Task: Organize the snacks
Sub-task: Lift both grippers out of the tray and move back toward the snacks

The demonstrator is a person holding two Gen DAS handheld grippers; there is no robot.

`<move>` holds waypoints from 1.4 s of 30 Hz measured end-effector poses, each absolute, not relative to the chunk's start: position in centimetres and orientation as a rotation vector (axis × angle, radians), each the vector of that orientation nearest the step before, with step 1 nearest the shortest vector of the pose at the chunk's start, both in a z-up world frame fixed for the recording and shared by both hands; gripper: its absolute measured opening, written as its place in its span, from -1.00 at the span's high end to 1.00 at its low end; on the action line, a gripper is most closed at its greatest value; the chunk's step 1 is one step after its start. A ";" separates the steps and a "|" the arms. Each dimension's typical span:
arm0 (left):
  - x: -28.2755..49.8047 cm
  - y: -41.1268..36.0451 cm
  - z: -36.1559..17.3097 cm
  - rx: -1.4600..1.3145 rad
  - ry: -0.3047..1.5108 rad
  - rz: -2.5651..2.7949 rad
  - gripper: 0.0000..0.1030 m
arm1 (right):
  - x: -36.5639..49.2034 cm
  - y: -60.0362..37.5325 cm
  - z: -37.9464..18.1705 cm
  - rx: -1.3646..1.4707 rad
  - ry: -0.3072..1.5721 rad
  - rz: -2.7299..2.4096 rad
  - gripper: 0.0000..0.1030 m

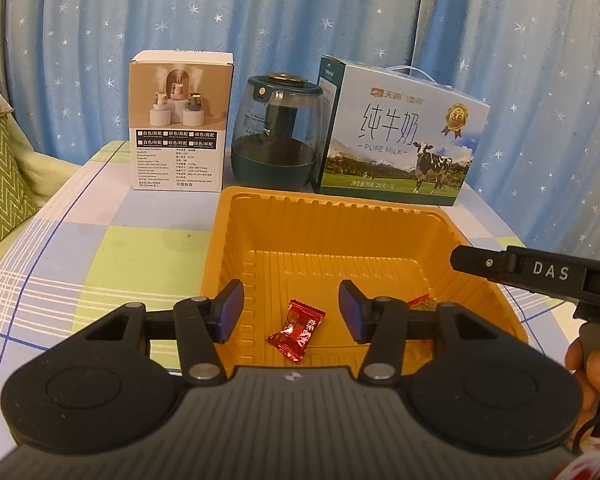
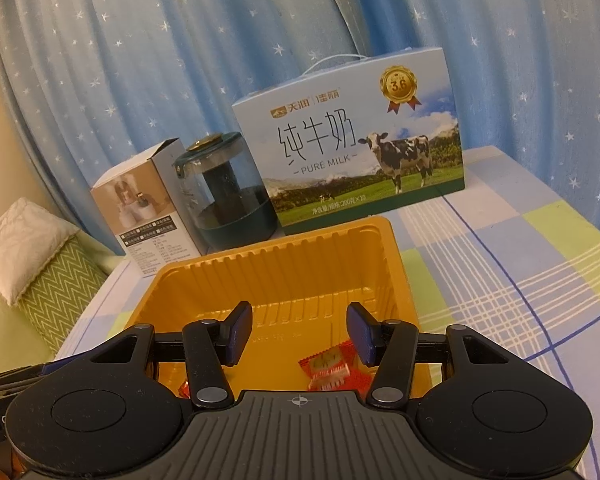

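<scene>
The left gripper (image 1: 291, 317) hangs over the near part of an orange tray (image 1: 236, 216), its two blue-padded jaws apart with nothing pressed between them. Below the gap, on the tray floor, lies a red candy (image 1: 296, 329) in a crinkly foil wrapper with pinched ends; the pads do not touch it. A second candy (image 1: 420, 303), more orange-red, shows just behind the right-hand jaw, also inside the tray. From the right wrist view, the right gripper (image 2: 299, 333) stands in the same way, jaws parted and empty, above that second candy (image 2: 334, 366), which lies flat on the tray floor close to its right-hand pad. In the left wrist view its black finger (image 1: 500, 266) reaches in over the tray's right rim, with a person's hand (image 1: 590, 376) below it.

So two candies are counted, both in the tray, and one tray: thin moulded plastic, roughly square, with ribbed walls and a rolled rim.

Behind it, from left to right, stand three things in a row: one white cardboard box (image 1: 180, 120) printed with small humidifiers, one round dark-green humidifier (image 1: 278, 132) with a clear bulging body and a gold disc on its lid, and one blue milk carton (image 1: 400, 136) showing a cow and a cord handle. All rest on a checked cloth (image 1: 100, 248) of pale blue, green and white squares. A blue curtain (image 1: 300, 12) with white stars hangs behind.
</scene>
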State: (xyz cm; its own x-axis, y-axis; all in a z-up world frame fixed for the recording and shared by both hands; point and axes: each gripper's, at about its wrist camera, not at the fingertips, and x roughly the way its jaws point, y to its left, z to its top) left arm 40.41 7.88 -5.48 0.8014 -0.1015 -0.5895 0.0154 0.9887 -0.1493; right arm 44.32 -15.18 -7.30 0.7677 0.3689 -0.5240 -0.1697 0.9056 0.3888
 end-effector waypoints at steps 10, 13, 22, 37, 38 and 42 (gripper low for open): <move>37.4 6.5 -4.5 -0.100 0.618 -0.105 0.03 | 41.0 -16.8 -5.2 0.315 0.579 0.282 -0.02; 35.7 5.9 -4.2 -0.093 0.611 -0.119 0.03 | 39.5 -17.4 -4.7 0.319 0.577 0.279 -0.02; 28.7 5.1 -4.2 -0.098 0.627 -0.135 0.03 | 33.4 -18.9 -4.2 0.285 0.576 0.290 -0.02; 16.4 7.1 -6.5 -0.119 0.697 -0.060 0.03 | 19.8 -20.3 -7.9 0.153 0.681 0.398 -0.02; 15.9 7.3 -6.8 -0.120 0.704 -0.055 0.03 | 19.2 -20.2 -8.2 0.140 0.690 0.414 -0.02; 14.1 7.9 -7.9 -0.106 0.731 -0.054 0.02 | 17.6 -19.7 -9.4 0.073 0.705 0.485 -0.02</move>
